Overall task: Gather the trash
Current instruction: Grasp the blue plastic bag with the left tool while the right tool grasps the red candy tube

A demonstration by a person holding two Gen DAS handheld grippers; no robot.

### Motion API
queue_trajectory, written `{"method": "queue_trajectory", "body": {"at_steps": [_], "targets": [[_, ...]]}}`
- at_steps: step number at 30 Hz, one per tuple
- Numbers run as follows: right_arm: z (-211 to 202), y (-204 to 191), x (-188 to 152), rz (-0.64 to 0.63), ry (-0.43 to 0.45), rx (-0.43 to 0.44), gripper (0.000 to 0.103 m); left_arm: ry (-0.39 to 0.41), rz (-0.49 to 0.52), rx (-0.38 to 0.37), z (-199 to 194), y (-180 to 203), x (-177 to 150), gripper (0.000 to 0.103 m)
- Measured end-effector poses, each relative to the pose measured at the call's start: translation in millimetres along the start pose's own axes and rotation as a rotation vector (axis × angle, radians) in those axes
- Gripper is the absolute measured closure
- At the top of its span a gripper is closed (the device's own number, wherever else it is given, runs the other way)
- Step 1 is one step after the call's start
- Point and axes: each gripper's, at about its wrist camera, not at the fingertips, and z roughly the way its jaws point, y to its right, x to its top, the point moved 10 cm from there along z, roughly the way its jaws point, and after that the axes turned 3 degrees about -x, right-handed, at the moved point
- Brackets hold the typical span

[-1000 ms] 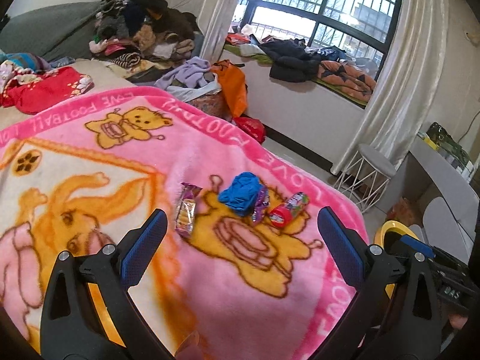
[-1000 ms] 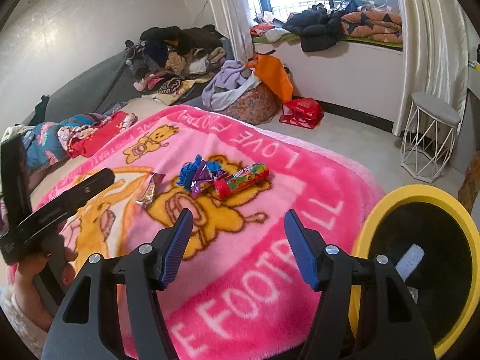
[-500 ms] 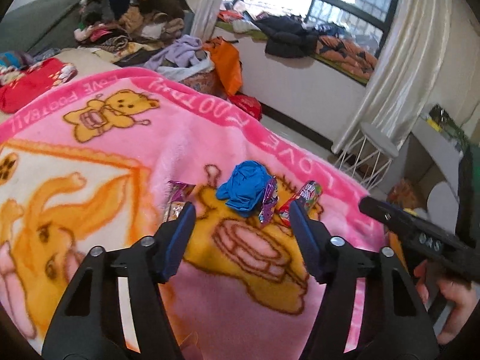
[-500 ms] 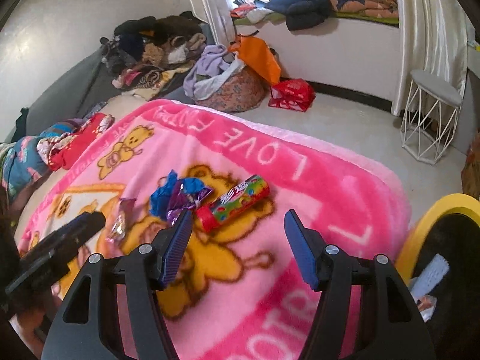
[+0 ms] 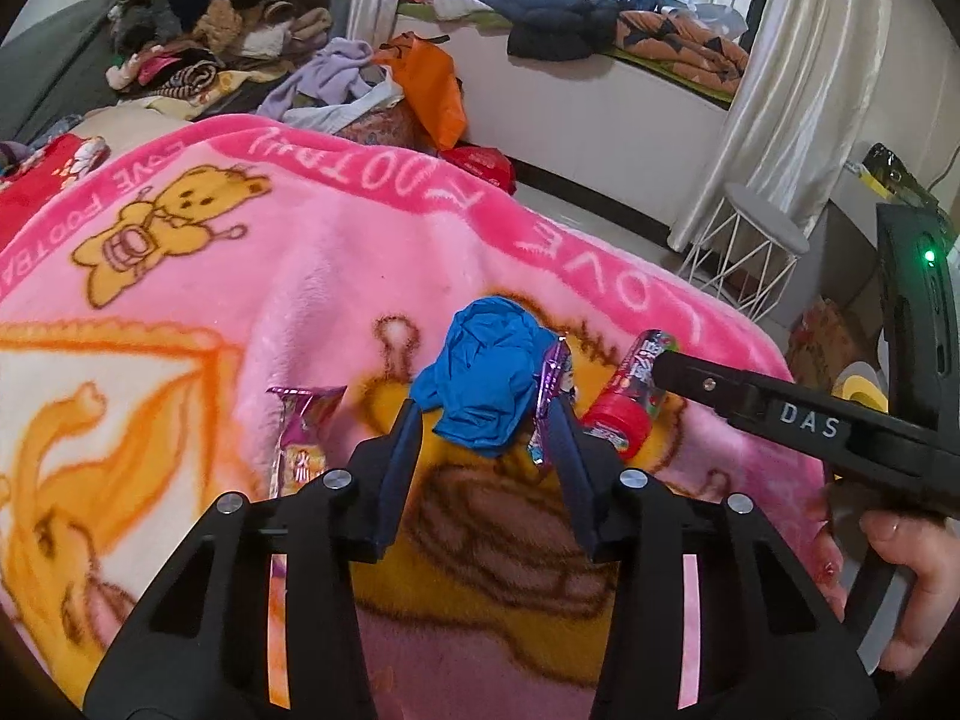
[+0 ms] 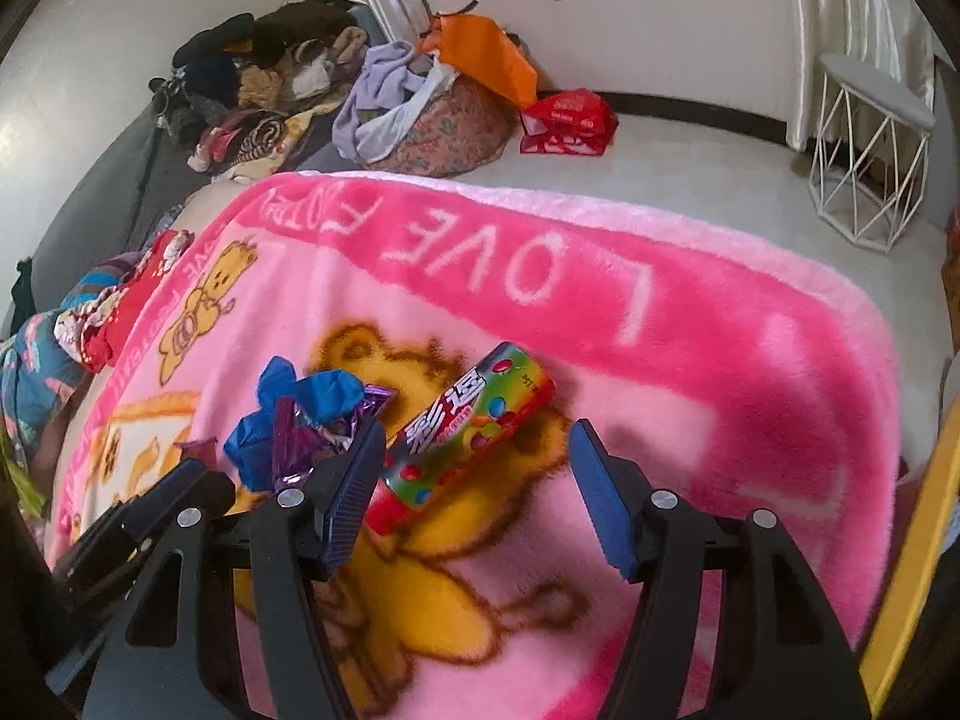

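On the pink blanket (image 5: 300, 276) lie a crumpled blue bag (image 5: 486, 378), a purple wrapper (image 5: 552, 384), a colourful candy tube (image 5: 630, 402) and a snack packet (image 5: 300, 438). My left gripper (image 5: 483, 420) hovers at the blue bag's near edge. Its jaws are closing with that edge between the tips, and the pads do not press it. My right gripper (image 6: 474, 444) stands open over the candy tube (image 6: 468, 426), whose red cap end lies by the left finger. The blue bag (image 6: 306, 414) and purple wrapper (image 6: 306, 450) sit just left of it.
A yellow-rimmed bin (image 6: 918, 540) stands at the bed's right side. A white wire stool (image 6: 870, 138) and a red bag (image 6: 564, 120) are on the floor beyond the blanket's far edge. Piled clothes (image 5: 240, 18) fill the back left. A hand (image 5: 900, 570) holds the right gripper.
Both grippers have come forward and down onto the trash. The left jaws have narrowed from wide to close around the blue bag's edge. The right jaws keep their width.
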Motion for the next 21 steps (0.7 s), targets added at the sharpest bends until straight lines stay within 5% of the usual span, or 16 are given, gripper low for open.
{"method": "queue_trajectory", "body": {"at_steps": [6, 11, 21], "targets": [[23.6, -0.6, 0.0, 0.046, -0.049, 0.022, 0.042, -0.016, 0.012, 0.0, 11.1, 0.6, 1.7, 0.076], [30.7, -2.8, -4.1, 0.08, -0.064, 0.097, 0.055, -0.023, 0.011, -0.024, 18.3, 3.5, 1.3, 0.086], [-19.0, -7.9, -25.3, -0.001, 0.007, 0.183, 0.067, -0.015, -0.014, -0.06, 12.5, 12.3, -15.4, 0.101]]}}
